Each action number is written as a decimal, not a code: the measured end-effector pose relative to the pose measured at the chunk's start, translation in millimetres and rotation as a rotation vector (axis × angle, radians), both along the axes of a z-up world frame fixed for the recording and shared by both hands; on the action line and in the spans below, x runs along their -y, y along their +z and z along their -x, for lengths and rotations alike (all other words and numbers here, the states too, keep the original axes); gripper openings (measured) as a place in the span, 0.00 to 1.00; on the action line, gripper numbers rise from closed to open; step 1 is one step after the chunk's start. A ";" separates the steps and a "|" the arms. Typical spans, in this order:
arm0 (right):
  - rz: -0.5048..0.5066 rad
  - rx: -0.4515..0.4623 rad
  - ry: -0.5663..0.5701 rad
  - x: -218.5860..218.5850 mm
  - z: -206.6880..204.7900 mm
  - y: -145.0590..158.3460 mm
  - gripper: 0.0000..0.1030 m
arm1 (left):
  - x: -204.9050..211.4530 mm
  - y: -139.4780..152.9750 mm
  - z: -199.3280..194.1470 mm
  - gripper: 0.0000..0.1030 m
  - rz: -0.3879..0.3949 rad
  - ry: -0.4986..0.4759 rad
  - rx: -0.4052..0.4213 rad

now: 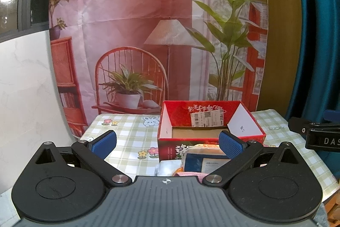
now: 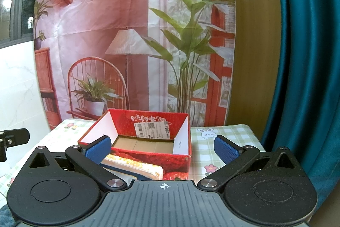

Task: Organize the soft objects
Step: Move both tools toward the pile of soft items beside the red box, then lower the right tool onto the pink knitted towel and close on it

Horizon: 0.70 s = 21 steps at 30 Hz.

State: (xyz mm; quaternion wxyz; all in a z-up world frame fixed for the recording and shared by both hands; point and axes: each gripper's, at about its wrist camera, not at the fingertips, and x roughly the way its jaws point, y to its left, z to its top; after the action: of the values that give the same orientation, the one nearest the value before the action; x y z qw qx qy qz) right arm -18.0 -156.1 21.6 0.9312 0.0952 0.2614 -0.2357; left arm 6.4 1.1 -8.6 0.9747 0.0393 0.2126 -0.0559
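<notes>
We hold both tongs above the near edge of the counter [image 1: 127, 133], which is covered with a green-and-white checked cloth printed with small flowers and a white rabbit [image 1: 151, 120]. The left tongs [image 1: 167, 145] stand wide open with nothing between their blue pads [image 1: 104, 144], and the right tongs [image 2: 162, 150] are spread just as wide and equally empty.

A red open-topped box [image 1: 210, 127] sits on the cloth toward the back, a white shipping label [image 1: 207, 118] stuck on its inner far wall and bare brown cardboard showing on its floor. Just in front of the box, touching or nearly touching its near wall, lies a small heap of soft packets [image 1: 201, 160]: a dark blue one with a white label, a clear wrapped one to its left and something pink-striped at the very bottom. In the right wrist view we see the same heap as a flat yellow-and-white packet [image 2: 136, 167] over dark blue; we cannot tell how many items it holds.

Behind the counter hangs a creased printed backdrop [image 1: 138, 24] of a pink room with a floor lamp, wicker chair and potted plants. A white marble-look wall [image 1: 25, 88] and dark window stand at left, and a teal curtain [image 2: 308, 78] at right beside a yellowish wooden panel.
</notes>
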 end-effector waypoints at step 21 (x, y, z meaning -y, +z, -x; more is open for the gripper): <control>0.016 -0.007 0.058 -1.6 -4.8 -73.8 1.00 | -14.9 -60.0 -44.2 1.00 0.003 0.085 -0.036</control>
State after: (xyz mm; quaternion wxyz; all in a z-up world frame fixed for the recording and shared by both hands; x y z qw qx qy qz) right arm -13.2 -154.5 -52.2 0.9374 0.0794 0.2656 -0.2109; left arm 50.6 16.0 -68.5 0.9723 0.0276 0.2317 -0.0156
